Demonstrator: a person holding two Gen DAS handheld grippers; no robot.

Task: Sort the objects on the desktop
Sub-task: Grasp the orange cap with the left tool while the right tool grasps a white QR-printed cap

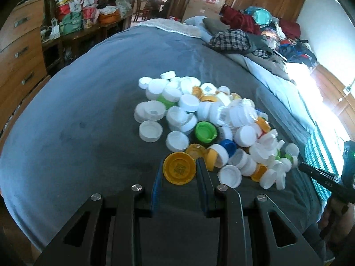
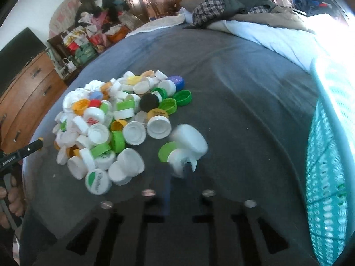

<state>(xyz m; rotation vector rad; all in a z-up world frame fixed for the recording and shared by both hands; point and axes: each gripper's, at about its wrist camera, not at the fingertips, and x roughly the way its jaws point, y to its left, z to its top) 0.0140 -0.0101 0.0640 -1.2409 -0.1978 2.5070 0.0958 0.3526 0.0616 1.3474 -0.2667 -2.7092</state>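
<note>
Scene: a heap of bottle caps [image 1: 206, 119] lies on the grey bed cover [image 1: 77, 122], mostly white with yellow, green and blue mixed in; a teal mesh basket [image 2: 326, 166] stands at the bed's right edge.
Left gripper [image 1: 180, 168]: fingers nearly together, clamped edge-on across a yellow cap [image 1: 179, 168] at the near rim of the heap; that grip looks sound.
Right gripper [image 2: 178, 175]: blurred, fingers drawn right in, and a white cap [image 2: 180, 163] sits at their tips, just beside a green cap [image 2: 165, 151] and another white one; whether the pads truly pinch it, I can't tell through the blur.
Step in hand: by my reading, each hand takes one cap off the heap for sorting by colour.
Doing it well: lift the yellow cap straight up, so its neighbours stay put.
Watch: the white cap may be caught by its rim only, so move it steadily or it may flip out.
Where to: the basket is probably one destination, but nothing shows which colour belongs there.
</note>
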